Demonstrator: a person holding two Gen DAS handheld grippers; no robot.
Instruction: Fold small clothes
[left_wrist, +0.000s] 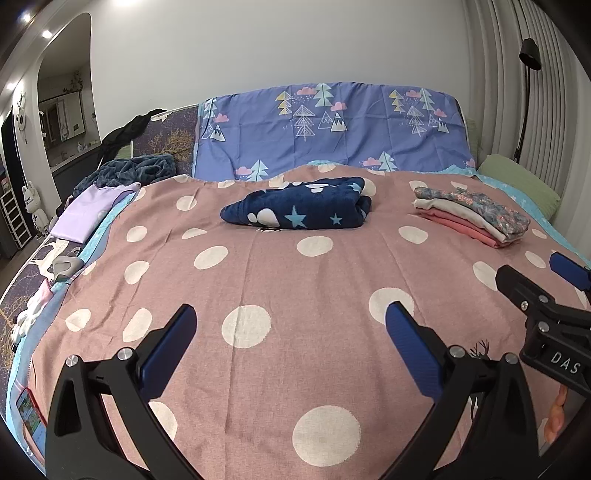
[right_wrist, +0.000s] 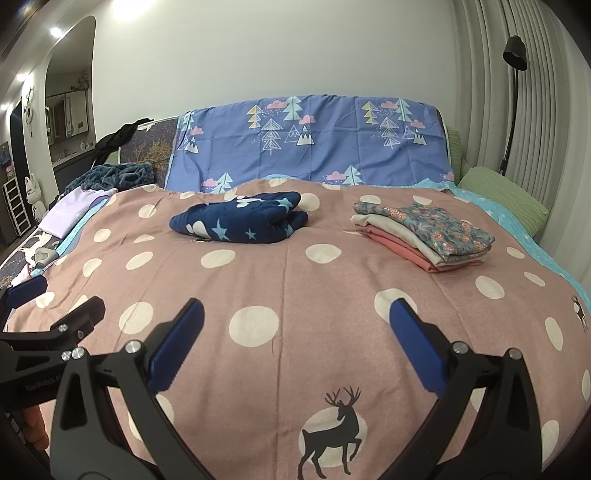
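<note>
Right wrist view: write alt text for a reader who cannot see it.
The open right gripper hovers empty over a pink polka-dot blanket. Beyond lie a bundled navy star garment and a folded clothes stack; the left gripper shows at left.

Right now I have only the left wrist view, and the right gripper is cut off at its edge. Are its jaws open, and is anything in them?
Observer: In the right wrist view the right gripper has its jaws spread wide. Only the bedspread shows between them, so it holds nothing.
Operator: What is printed below it? I see only antlers there.
Observer: A whole black deer print on a white dot, nearer the camera than the fingertips.
Operator: Any other deer?
Observer: Yes, a small deer print at the bedspread's right edge, nearer the camera than the folded stack.
</note>
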